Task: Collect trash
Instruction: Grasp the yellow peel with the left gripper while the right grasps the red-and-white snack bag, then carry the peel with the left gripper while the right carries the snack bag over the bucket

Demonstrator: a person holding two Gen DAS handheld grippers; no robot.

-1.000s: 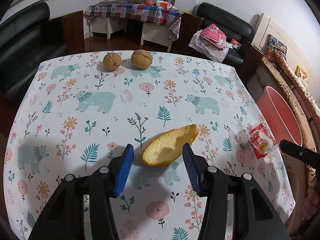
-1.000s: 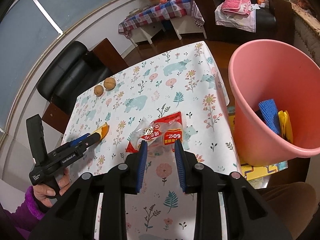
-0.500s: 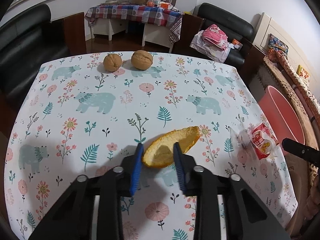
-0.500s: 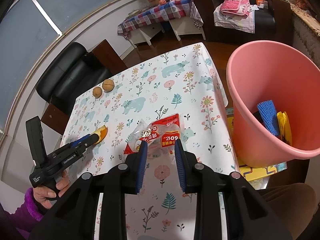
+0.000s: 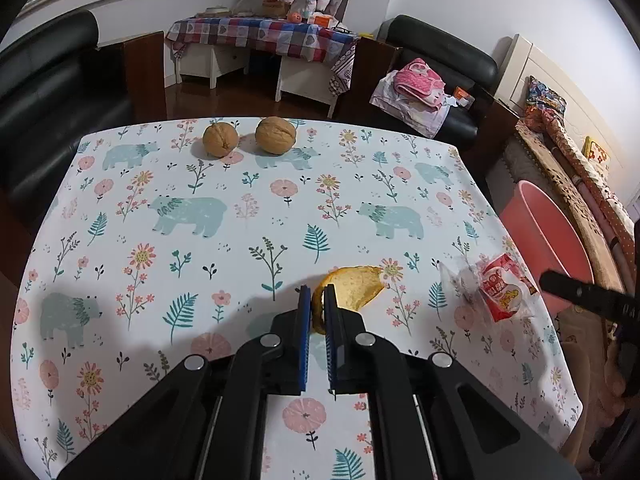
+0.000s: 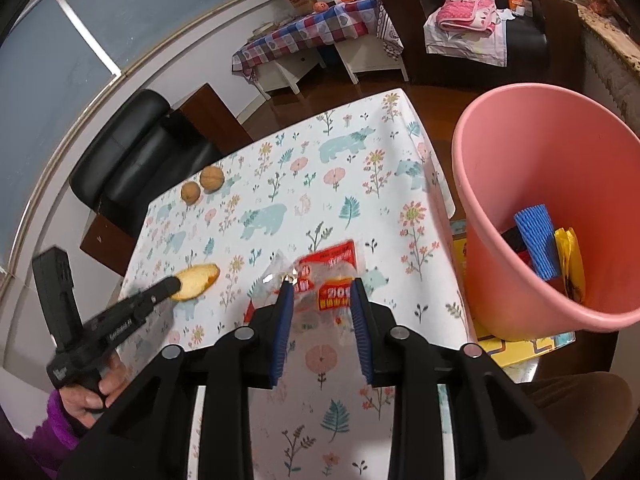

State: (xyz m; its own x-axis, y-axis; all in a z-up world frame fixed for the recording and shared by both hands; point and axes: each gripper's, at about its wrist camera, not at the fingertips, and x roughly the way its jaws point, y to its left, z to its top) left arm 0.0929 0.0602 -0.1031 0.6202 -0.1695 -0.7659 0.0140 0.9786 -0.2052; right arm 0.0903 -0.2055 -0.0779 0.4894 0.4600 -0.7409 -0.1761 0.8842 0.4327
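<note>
Your left gripper was clamped shut on the near end of the peel, which lay on the counter with its far end pointing toward the wrapper. Your left hand, in a purple sleeve, gripped the handle at the counter's near left corner. Your right gripper had its jaws opening, about half wide, with the crumpled red-and-clear wrapper lying between the blue pads; they did not press on it. The wrapper sat near the counter's right edge, close to the pink bin standing on the floor beside it. A blue net, a yellow scrap and something dark lay in the bin. Two walnuts sat side by side at the counter's far edge, well apart from the trash.
</note>
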